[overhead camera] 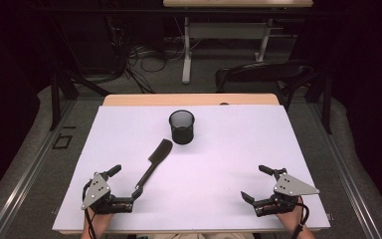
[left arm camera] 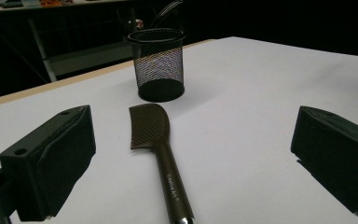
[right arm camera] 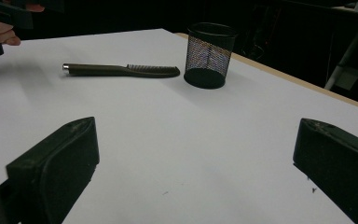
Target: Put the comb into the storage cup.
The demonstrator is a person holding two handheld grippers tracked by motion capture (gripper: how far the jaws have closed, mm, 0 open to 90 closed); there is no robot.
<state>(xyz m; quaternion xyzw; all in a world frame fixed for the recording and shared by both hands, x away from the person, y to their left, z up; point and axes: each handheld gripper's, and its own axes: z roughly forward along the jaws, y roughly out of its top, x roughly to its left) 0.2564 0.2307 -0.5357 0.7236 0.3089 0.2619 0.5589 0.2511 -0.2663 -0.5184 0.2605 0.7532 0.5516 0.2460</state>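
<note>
— Seen from above, far left: left gripper (overhead camera: 126,185) low at the near edge of the white table (overhead camera: 229,164), jaws spread wide, nothing pinched. Lined up on the handle end of the black comb (overhead camera: 153,163), one jaw tip just beside that end; actual contact impossible to tell.

— And the comb itself?

— Flat on the table, left of centre, handle toward the left gripper, toothed head angled up toward the black mesh cup (overhead camera: 182,126) and stopping just short of it. Cup upright at the middle of the far half, apparently empty.

— Right side?

— Right gripper (overhead camera: 256,182) resting near the front right corner, jaws likewise spread, bare table between them, well apart from comb and cup.

— Step in hand?

— Judged as the approach to a pickup: comb not yet gripped. Next move likely calling for a short advance along the handle, then a closing across its narrow width, low enough to catch so thin a thing.

— Anything unclear?

— Handle tip cut off at the bottom of the left gripper view. Small lettering on the handle unreadable. Hands mostly cropped at the lower frame edge; background too dark to read.
</note>
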